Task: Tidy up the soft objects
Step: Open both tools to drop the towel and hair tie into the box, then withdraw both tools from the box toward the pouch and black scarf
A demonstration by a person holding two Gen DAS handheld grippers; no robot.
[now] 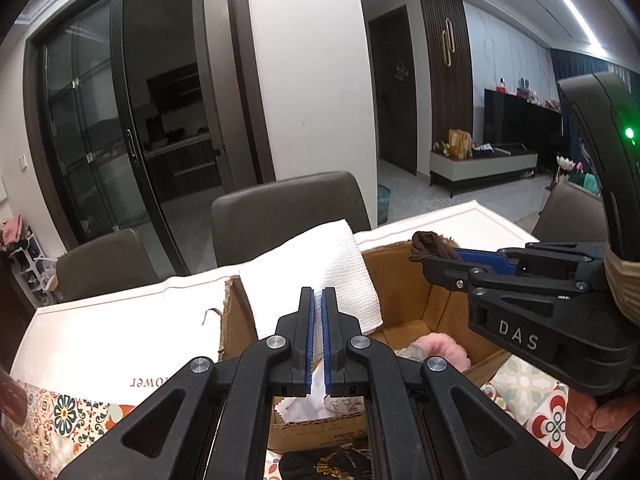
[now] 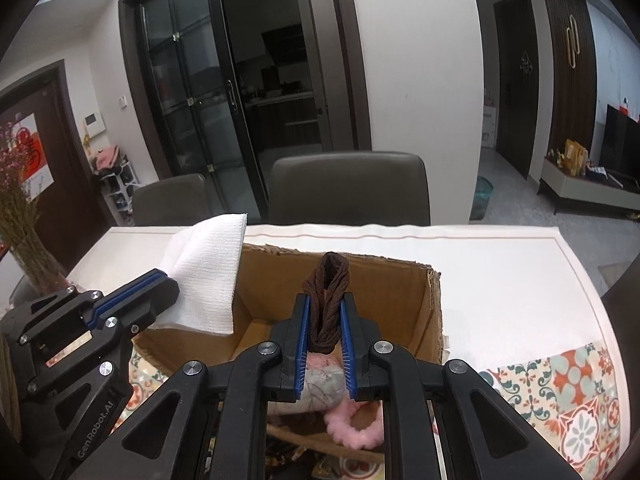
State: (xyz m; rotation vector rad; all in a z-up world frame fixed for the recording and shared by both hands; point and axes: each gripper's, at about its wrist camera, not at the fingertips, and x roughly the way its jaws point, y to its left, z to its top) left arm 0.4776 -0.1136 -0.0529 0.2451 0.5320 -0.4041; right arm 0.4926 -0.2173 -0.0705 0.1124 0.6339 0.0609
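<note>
I have both loads up over the cardboard box (image 2: 434, 312) on the desk (image 2: 520, 276). My right gripper (image 2: 325, 320) is closed on a brown knitted sock (image 2: 326, 304), long axis running along the fingers, hanging above the box's middle, so the drop is straight down. My left gripper (image 1: 317, 320) is pinched nearly shut on a white cloth (image 1: 320, 264) at the box's left wall. Only the right view shows the pink fluffy ring (image 2: 352, 428) already lying inside the box.
</note>
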